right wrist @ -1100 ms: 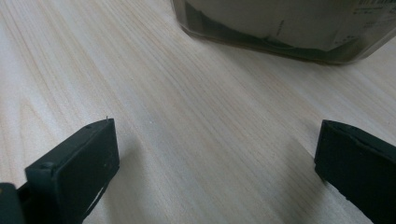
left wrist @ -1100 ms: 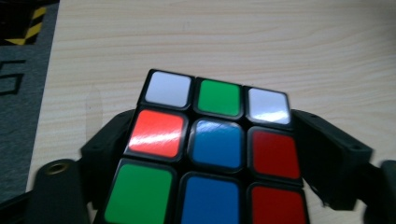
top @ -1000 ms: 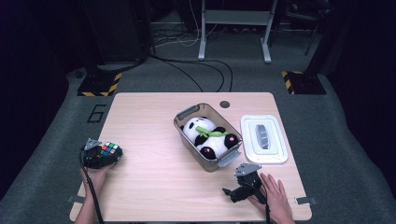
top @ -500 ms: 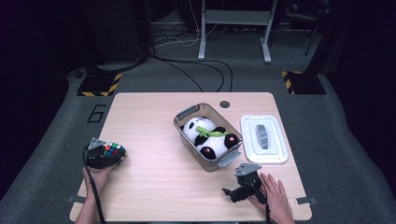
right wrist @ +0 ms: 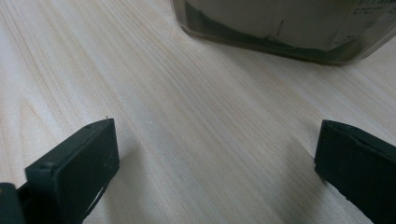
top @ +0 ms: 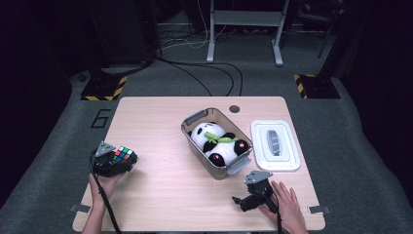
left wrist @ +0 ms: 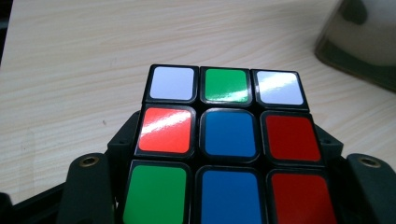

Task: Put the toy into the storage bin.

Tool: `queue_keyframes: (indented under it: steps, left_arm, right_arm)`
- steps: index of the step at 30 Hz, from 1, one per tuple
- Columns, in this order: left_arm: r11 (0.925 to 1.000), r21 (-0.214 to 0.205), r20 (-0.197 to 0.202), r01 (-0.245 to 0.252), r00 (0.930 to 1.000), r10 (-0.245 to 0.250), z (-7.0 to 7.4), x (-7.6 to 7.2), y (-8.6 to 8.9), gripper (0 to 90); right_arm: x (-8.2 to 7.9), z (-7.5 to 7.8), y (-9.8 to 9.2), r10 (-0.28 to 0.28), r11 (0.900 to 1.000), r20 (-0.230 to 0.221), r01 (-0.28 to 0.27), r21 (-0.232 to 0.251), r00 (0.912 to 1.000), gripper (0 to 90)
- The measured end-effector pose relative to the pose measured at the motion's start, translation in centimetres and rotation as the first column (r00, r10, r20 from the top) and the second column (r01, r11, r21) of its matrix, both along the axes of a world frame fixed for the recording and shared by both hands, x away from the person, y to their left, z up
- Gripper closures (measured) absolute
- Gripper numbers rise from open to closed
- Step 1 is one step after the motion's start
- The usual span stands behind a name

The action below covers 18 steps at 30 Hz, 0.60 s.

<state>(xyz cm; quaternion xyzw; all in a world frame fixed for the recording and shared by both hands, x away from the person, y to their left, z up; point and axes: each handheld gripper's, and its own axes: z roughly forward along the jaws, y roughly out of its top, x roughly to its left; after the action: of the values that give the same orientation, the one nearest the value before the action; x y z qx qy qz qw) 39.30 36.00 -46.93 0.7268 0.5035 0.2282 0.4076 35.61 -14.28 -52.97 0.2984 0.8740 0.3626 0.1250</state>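
A scrambled Rubik's cube [top: 122, 155] sits between the jaws of my left gripper [top: 116, 162] at the table's left edge, held a little above the wood. In the left gripper view the cube [left wrist: 224, 135] shows white, green, red and blue stickers, and black fingers [left wrist: 122, 142] press on both of its sides. My right gripper [top: 246, 197] rests on the table near the front right under a hand, open, with bare wood between its jaws [right wrist: 215, 149].
A clear grey bin [top: 195, 119] holding a panda plush [top: 216, 141] stands at the table's [top: 160, 195] middle. Its white lid [top: 275, 146] lies flat to the right. The bin wall [right wrist: 280, 32] is just ahead of the right gripper.
The left gripper has risen with the cube and shifted slightly right. The right gripper and hand have stayed put.
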Motion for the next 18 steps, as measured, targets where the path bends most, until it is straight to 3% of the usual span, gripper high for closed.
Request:
queue_keyframes:
  steps: [7,14,18]
  left_arm:
    - [0.9995,-0.022,-0.007,0.021,0.9998,-0.021,1.3,-0.2,-1.3,33.4]
    - [0.9979,-0.02,-0.006,0.062,0.998,-0.062,2.6,0.4,-3.1,33.4]
    - [0.9965,0.004,-0.006,0.084,0.9965,-0.084,3.4,0.3,-4.0,33.4]
  right_arm:
    - [0.0,0.0,0.0,-0.001,1.0,0.0,0.001,0.0,1.0,0.0]
    - [0.0,0.0,0.0,-0.001,1.0,0.0,0.001,0.0,1.0,0.0]
    - [0.0,0.0,0.0,-0.001,1.0,-0.001,0.001,0.0,1.0,0.0]
